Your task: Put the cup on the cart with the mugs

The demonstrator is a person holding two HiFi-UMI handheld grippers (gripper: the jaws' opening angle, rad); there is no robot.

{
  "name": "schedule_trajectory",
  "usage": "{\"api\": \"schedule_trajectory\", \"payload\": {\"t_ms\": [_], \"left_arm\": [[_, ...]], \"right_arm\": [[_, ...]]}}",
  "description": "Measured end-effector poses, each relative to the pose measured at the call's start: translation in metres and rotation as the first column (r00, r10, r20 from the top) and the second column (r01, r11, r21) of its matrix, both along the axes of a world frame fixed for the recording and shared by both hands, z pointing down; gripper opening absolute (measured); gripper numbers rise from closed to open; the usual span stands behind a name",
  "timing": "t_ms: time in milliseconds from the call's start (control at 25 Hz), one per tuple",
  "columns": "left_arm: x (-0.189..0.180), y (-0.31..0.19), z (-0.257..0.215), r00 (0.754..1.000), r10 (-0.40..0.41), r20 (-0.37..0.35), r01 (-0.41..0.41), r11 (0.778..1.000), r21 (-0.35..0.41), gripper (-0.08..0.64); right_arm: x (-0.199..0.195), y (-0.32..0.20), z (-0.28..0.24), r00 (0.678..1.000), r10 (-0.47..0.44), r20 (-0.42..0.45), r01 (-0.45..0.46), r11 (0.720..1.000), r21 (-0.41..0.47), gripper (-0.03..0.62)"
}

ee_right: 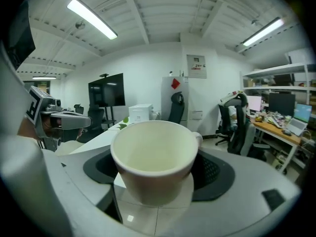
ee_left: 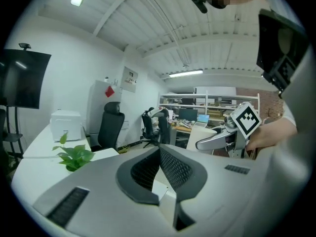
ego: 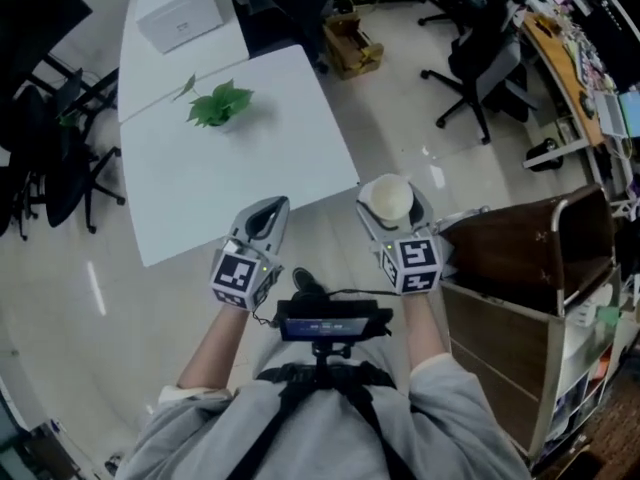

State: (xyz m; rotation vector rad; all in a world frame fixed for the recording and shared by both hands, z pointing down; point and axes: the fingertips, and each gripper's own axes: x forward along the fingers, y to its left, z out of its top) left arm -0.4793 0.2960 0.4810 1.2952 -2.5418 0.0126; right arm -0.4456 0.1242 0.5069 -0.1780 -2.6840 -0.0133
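Two white tables end to end, one brown cart off to the right. One white box on the far table, one green plant on the near one. Two grippers: left gripper has its jaws together, empty. Right gripper is clamped on the one cream cup, held up in the air near the cart. Wall notice is too small to read.

Cream cup, white table, green plant, seemingly dark-brown cart
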Motion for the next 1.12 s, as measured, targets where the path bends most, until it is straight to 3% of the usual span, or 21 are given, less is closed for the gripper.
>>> {"api": "schedule_trajectory", "payload": {"t_ms": [240, 360, 560, 840, 1000, 1120], "left_arm": [[0.059, -0.093, -0.004, 0.985, 0.173, 0.01, -0.172, 0.985, -0.032, -0.003], [0.093, -0.141, -0.005, 0.961, 0.272, 0.05, -0.271, 0.962, -0.01, -0.003], [0.159, -0.206, -0.008, 0.927, 0.373, 0.036, -0.373, 0.928, -0.015, -0.003], [0.255, -0.294, -0.015, 0.834, 0.548, 0.068, -0.548, 0.836, -0.013, -0.003], [0.304, -0.336, -0.025, 0.764, 0.64, 0.088, -0.641, 0.767, -0.009, -0.003], [0.339, -0.362, -0.028, 0.7, 0.709, 0.085, -0.711, 0.703, -0.013, -0.003]], "right_arm": [[0.088, -0.083, -0.014, 0.986, 0.164, 0.03, -0.164, 0.986, -0.025, 0.436], [0.14, -0.12, -0.012, 0.968, 0.249, 0.019, -0.248, 0.968, -0.04, 0.436], [0.227, -0.169, -0.008, 0.939, 0.343, -0.012, -0.343, 0.939, -0.035, 0.436], [0.338, -0.222, -0.016, 0.878, 0.479, -0.009, -0.479, 0.877, -0.032, 0.436], [0.392, -0.242, -0.02, 0.831, 0.556, -0.007, -0.556, 0.83, -0.03, 0.436], [0.427, -0.259, -0.029, 0.79, 0.613, 0.003, -0.613, 0.79, -0.034, 0.436]]}}
